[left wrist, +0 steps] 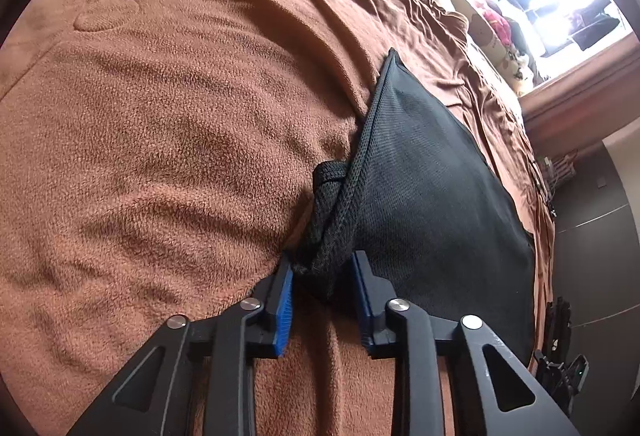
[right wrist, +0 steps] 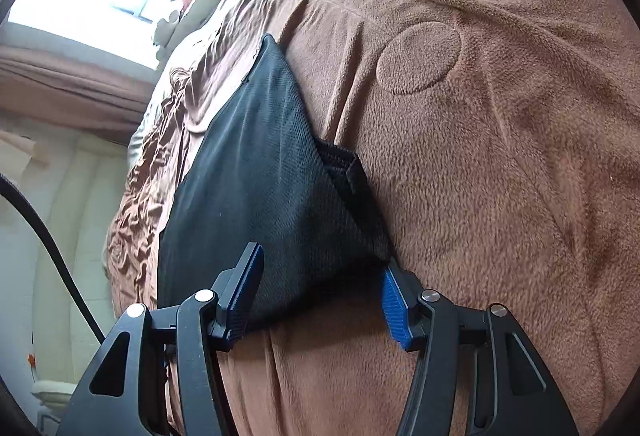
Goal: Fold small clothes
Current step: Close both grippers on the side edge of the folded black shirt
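Black mesh garment (left wrist: 432,187) folded flat, corner bunched.

A black mesh garment (left wrist: 420,171) lies partly folded on the brown fleece blanket (left wrist: 160,115), one corner bunched.

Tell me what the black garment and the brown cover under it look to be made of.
Black garment: probably a synthetic mesh knit, matte; a fine grid of tiny holes shows across it. Brown cover: looks like fleece or plush, soft and matte; nubbly pile with pressed-in circle patterns.
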`<state>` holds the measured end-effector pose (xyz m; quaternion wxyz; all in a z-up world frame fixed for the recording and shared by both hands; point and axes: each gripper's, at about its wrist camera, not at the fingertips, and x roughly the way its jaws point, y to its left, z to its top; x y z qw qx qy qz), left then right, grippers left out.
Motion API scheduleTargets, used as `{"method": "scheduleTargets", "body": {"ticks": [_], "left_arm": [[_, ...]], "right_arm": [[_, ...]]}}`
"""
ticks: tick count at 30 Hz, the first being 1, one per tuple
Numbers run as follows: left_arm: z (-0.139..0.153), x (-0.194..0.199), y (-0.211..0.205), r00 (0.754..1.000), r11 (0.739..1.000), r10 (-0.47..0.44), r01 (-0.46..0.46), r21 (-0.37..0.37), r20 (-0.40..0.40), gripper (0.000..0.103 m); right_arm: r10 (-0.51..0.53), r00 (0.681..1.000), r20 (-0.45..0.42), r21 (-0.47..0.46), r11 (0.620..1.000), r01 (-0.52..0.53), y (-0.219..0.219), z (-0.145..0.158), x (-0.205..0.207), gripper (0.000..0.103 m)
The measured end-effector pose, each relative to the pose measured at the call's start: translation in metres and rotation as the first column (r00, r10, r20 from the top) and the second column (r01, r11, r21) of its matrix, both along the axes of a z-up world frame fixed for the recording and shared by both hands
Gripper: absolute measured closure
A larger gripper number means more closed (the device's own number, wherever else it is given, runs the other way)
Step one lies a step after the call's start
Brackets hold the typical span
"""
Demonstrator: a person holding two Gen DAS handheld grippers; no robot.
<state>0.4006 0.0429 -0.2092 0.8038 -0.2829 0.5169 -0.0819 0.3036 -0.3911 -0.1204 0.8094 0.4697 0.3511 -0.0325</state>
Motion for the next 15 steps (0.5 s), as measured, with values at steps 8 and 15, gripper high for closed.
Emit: {"method": "scheduleTargets", "body": {"ticks": [8, 15], "left_arm": [[0.008, -0.003, 0.005, 0.999, 1.000, 0.008, -0.008, -0.018, 0.037, 0.098], [0.035, -0.016, 0.013, 0.995, 1.000, 0.011, -0.009, -0.024, 0.096, 0.098]], "right_arm": [[-0.024, 1.000, -0.017, -0.018, 1.000, 0.024, 0.006, -0.001, -0.007, 0.096], [0.020, 1.000, 0.019, -0.059, 0.998, -0.019, 0.008, 0.019, -0.017, 0.101]]}}
